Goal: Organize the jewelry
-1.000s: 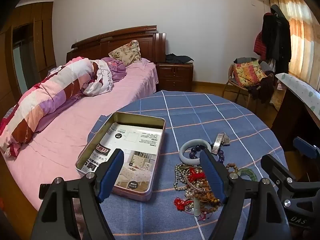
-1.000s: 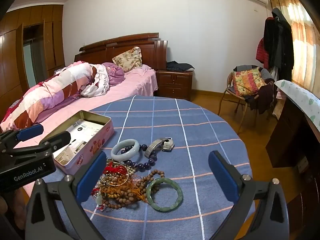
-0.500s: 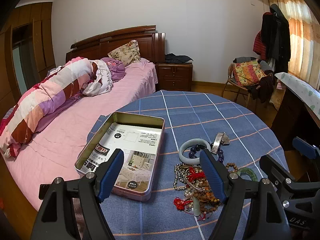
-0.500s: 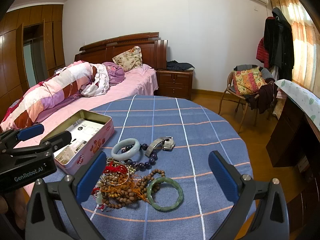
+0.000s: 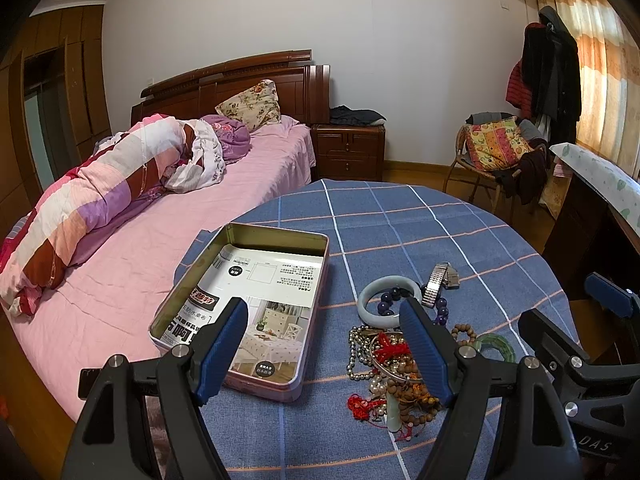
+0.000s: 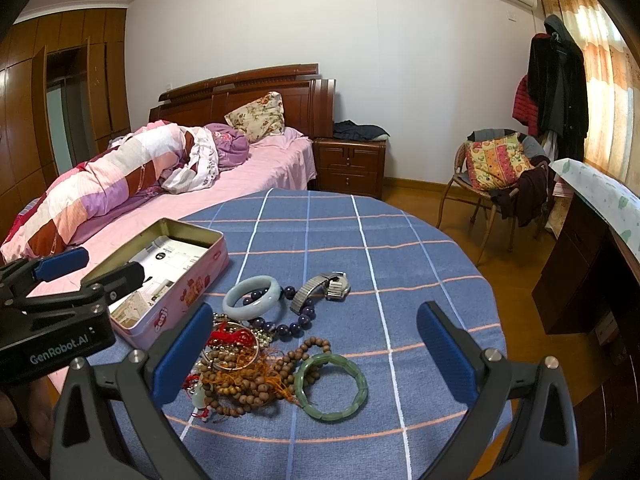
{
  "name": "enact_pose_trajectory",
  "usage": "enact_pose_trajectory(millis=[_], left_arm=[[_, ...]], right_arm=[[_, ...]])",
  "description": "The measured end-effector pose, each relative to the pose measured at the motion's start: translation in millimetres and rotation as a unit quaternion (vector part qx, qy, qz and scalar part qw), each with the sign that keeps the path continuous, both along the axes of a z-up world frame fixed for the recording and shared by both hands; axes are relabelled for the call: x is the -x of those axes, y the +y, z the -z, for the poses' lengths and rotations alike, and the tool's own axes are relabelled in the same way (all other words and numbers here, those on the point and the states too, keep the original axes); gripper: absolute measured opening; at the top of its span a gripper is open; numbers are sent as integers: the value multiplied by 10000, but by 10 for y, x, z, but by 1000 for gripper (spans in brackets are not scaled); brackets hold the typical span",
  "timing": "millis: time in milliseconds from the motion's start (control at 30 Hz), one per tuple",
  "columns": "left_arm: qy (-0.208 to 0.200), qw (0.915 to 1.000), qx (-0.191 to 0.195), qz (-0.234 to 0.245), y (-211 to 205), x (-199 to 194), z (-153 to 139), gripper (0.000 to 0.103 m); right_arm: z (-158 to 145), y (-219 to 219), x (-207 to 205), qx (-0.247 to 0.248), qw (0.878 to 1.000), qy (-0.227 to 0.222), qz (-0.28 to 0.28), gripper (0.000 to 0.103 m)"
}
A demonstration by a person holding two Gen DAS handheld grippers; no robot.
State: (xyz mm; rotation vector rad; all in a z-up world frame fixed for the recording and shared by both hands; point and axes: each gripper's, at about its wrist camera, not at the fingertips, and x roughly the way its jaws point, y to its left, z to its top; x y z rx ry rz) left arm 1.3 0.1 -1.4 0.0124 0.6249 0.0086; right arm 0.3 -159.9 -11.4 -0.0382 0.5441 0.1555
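Note:
A pile of jewelry (image 6: 244, 368) lies on the round table: wooden bead strings, red cord, a pearl chain. Around it sit a dark green bangle (image 6: 331, 387), a pale jade bangle (image 6: 251, 298), a string of dark purple beads (image 6: 294, 322) and a metal watch (image 6: 322, 285). An open pink tin (image 5: 248, 312) lined with a printed sheet stands left of the pile. My left gripper (image 5: 324, 348) is open above the tin's near corner and the pile (image 5: 390, 376). My right gripper (image 6: 316, 352) is open over the pile, holding nothing.
The table's blue checked cloth (image 6: 344, 232) ends at a round edge near a pink bed (image 5: 132, 264) on the left. A dark desk (image 6: 592, 264) stands right, a chair with a cushion (image 6: 496, 160) and a nightstand (image 6: 350, 166) behind.
Both views have shifted only slightly; the grippers stay open and the jewelry and tin have not moved.

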Motion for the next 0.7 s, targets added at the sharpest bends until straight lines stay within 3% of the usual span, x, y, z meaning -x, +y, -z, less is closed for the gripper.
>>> enact_pose_trajectory(millis=[700], left_arm=[[8,10000,1,0,-6,-3,17,78]], right_arm=[[10,1,-6,3,10000,17,-3,103]])
